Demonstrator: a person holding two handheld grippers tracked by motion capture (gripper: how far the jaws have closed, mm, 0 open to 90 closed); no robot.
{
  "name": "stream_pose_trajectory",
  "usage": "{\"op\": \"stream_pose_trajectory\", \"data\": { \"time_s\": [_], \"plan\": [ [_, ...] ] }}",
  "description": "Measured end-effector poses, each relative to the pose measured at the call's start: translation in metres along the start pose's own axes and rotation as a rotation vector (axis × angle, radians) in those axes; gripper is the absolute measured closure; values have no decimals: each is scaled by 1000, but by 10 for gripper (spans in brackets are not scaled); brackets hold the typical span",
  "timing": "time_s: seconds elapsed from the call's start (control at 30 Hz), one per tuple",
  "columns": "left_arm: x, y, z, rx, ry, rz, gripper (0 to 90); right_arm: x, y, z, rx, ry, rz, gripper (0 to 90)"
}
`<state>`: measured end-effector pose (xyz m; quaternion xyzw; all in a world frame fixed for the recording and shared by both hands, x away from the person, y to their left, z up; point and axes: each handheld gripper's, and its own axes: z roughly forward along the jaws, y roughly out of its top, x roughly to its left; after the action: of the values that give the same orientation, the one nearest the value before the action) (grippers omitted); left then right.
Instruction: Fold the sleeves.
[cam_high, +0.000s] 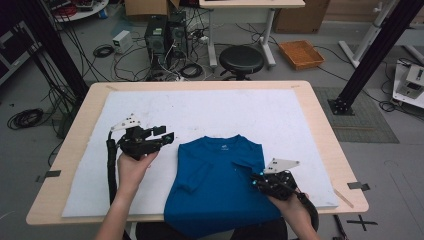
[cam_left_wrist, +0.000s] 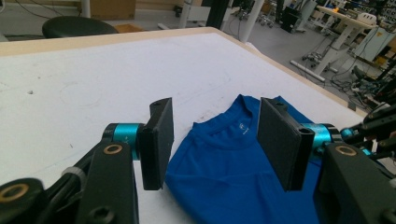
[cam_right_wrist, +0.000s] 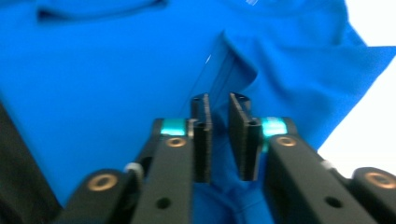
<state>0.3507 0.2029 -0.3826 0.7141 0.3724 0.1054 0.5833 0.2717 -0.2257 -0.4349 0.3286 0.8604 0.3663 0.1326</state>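
A blue T-shirt (cam_high: 220, 185) lies flat on the white mat (cam_high: 200, 110), collar away from me, with its hem hanging over the table's front edge. Its left sleeve is folded in over the body. My left gripper (cam_high: 165, 133) is held in a hand just left of the shirt's shoulder. Its jaws stand wide open and empty, and in the left gripper view (cam_left_wrist: 215, 140) they frame the collar (cam_left_wrist: 240, 128). My right gripper (cam_high: 256, 181) rests low on the shirt's right side. Its pads (cam_right_wrist: 219, 135) are almost together over a sleeve crease (cam_right_wrist: 224, 60). Whether cloth is pinched I cannot tell.
The wooden table (cam_high: 320, 130) shows a bare rim around the mat. Beyond its far edge stand a black stool (cam_high: 242, 60), computer towers (cam_high: 165, 35) with loose cables, and an orange basket (cam_high: 301, 54) on the floor. Black frame posts rise at both sides.
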Motion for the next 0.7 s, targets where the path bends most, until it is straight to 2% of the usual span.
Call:
{"op": "stream_pose_trajectory", "data": {
  "time_s": [0.07, 0.23, 0.3, 0.37, 0.47, 0.6, 0.7],
  "plan": [
    [0, 0, 0, 4, -1, 4, 461, 2, -2, 1, 16, 17, -19, 900],
    [0, 0, 0, 5, 0, 4, 461, 5, -4, -5, 19, 58, -42, 900],
    [0, 0, 1, 7, 0, 1, 461, 4, -4, -7, 7, 41, -22, 756],
    [-1, 0, 1, 7, 0, 0, 461, 1, -5, -4, 11, 32, -5, 757],
    [-1, 0, 2, 10, -4, 5, 460, 1, -7, 0, 24, 32, -6, 757],
    [-1, -1, 2, 10, -1, 2, 459, 5, -7, 3, 33, 37, -48, 853],
    [-1, 0, 1, 7, -1, 2, 458, 7, -7, 1, 31, 35, -51, 870]
  ]
}}
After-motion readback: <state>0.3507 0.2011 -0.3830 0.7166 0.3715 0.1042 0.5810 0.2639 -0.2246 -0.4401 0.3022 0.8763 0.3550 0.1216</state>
